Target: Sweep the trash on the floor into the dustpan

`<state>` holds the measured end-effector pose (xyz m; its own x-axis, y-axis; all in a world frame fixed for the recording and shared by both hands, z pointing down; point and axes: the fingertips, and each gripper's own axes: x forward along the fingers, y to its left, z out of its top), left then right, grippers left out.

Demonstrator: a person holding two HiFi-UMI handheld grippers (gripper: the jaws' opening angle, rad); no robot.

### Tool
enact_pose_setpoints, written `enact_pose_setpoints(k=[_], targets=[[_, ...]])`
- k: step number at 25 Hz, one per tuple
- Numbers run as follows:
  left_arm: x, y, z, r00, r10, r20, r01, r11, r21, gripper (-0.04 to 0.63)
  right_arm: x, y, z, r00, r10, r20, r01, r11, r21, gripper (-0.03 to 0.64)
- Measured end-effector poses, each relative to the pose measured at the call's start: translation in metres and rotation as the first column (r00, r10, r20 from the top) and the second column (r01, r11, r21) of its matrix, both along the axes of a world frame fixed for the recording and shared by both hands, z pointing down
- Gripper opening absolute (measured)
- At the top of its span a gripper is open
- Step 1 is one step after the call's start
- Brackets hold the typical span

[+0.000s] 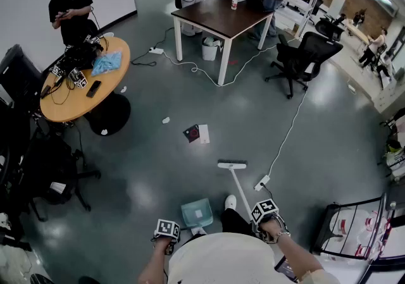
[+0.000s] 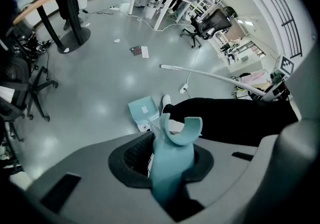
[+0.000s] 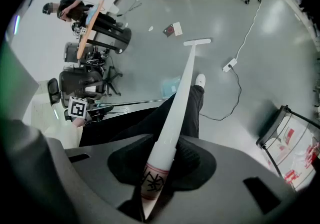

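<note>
A teal dustpan [image 1: 197,214] rests on the grey floor by my feet; it shows too in the left gripper view [image 2: 143,110]. My left gripper [image 1: 166,231] [image 2: 172,165] is shut on its teal handle. My right gripper [image 1: 264,211] [image 3: 160,168] is shut on the white broom handle [image 3: 176,106]. The broom head [image 1: 232,164] [image 2: 172,68] [image 3: 197,42] lies on the floor ahead of me. Beyond it lie a red and white paper [image 1: 197,133] [image 2: 139,51] [image 3: 173,29] and a small white scrap [image 1: 166,120].
A white power strip [image 1: 262,182] with a long cable lies right of the broom. A round wooden table [image 1: 69,102] and a black chair [image 1: 44,169] stand at left. Farther off are a dark table [image 1: 215,14], an office chair [image 1: 304,52], and several people. A rack [image 1: 354,232] stands at lower right.
</note>
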<state>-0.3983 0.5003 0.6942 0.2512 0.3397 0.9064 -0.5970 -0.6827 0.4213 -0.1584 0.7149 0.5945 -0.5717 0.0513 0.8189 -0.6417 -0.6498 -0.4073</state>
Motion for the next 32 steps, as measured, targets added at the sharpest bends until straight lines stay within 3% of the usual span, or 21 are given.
enact_pose_setpoints(k=[8,13,19,26,29,32], targets=[[0.104,-0.068,0.001,1.000,0.007,0.025,-0.009,0.996,0.086,0.092,0.086,-0.040,0.021,0.998,0.037,0.047,-0.038,0.999,0.024,0.117],[0.187,-0.108,0.002,0.999,-0.039,0.037,0.035,0.995,0.095,0.092,0.186,-0.078,0.017,0.989,0.094,0.112,-0.101,0.994,0.049,0.117],[0.279,-0.153,-0.003,0.993,-0.096,0.068,0.088,0.989,0.117,0.092,0.303,-0.126,0.030,0.993,0.056,0.106,-0.062,0.996,0.063,0.117],[0.344,-0.203,-0.007,0.994,0.032,0.101,-0.049,0.984,0.173,0.092,0.395,-0.213,0.038,0.988,0.045,0.146,-0.056,0.996,0.070,0.117],[0.360,-0.242,0.000,0.988,0.104,0.112,-0.126,0.968,0.215,0.092,0.416,-0.260,0.037,0.994,0.018,0.109,-0.027,0.997,0.078,0.117],[0.364,-0.252,0.019,0.970,0.205,0.129,-0.228,0.954,0.195,0.092,0.423,-0.292,0.029,0.995,0.031,0.093,-0.038,0.996,0.077,0.117]])
